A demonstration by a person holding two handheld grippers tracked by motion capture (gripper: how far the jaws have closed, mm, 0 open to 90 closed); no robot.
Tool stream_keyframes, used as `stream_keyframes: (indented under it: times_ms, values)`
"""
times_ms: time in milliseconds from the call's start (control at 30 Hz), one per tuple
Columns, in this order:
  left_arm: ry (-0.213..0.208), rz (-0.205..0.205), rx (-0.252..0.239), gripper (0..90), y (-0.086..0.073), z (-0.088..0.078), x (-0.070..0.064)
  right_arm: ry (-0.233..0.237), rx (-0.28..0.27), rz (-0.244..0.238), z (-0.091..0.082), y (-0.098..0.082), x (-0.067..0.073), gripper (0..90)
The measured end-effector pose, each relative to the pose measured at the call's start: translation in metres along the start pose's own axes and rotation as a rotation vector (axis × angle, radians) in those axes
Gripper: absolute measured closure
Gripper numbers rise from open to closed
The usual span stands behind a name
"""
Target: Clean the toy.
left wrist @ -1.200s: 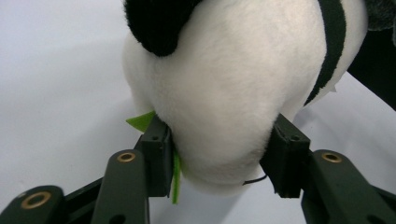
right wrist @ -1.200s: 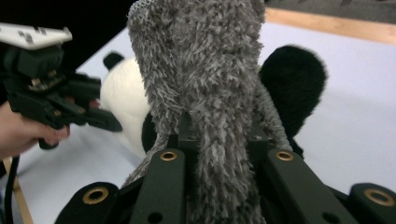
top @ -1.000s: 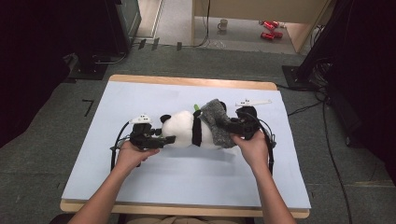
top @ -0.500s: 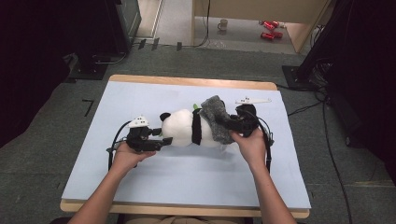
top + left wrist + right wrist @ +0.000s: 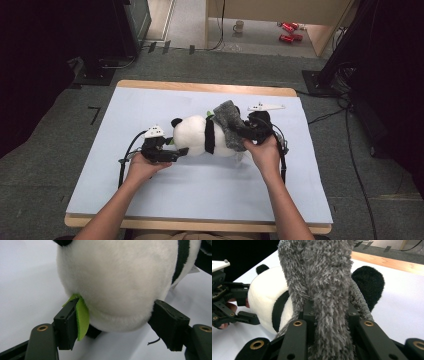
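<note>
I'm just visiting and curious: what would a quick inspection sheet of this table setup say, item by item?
Surface: pale blue mat on a wooden-edged table.
Job's things: black-and-white plush panda lying on the mat; fuzzy grey knitted sock draped over its right end.
Clutter: small white flat piece on the mat behind the right gripper.
Grippers: left gripper has jaws either side of the panda's white end, just opening, a green felt leaf by one pad; right gripper is shut on the sock.
Cables: black cable trails from the left gripper; more on the floor.
Surroundings: grey carpet, white mug, red cans.
</note>
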State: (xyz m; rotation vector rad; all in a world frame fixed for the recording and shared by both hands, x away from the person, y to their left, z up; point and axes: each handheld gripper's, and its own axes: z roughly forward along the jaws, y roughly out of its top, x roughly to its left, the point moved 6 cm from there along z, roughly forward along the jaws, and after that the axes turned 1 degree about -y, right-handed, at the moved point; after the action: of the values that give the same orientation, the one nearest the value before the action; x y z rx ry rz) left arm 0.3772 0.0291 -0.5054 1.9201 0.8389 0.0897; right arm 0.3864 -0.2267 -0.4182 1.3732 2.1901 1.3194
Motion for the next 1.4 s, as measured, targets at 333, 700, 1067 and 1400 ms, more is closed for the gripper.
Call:
stream_keyframes:
  times_ms: [333,700,1067,1400]
  values:
    - [0.016,0.006,-0.001,22.3,-0.001,0.006,0.001,-0.046,0.000,-0.047,0.004,0.001,0.007,72.0]
    - [0.022,-0.013,-0.011,25.7,-0.002,0.012,0.003,-0.028,0.041,0.018,0.003,0.001,0.005,69.8]
    - [-0.026,-0.108,-0.006,62.9,0.007,0.000,-0.006,-0.011,-0.042,0.030,-0.007,0.010,0.007,72.1]
    - [-0.094,-0.219,0.066,60.0,0.004,-0.020,-0.037,0.104,-0.070,-0.052,-0.028,0.031,0.064,70.6]
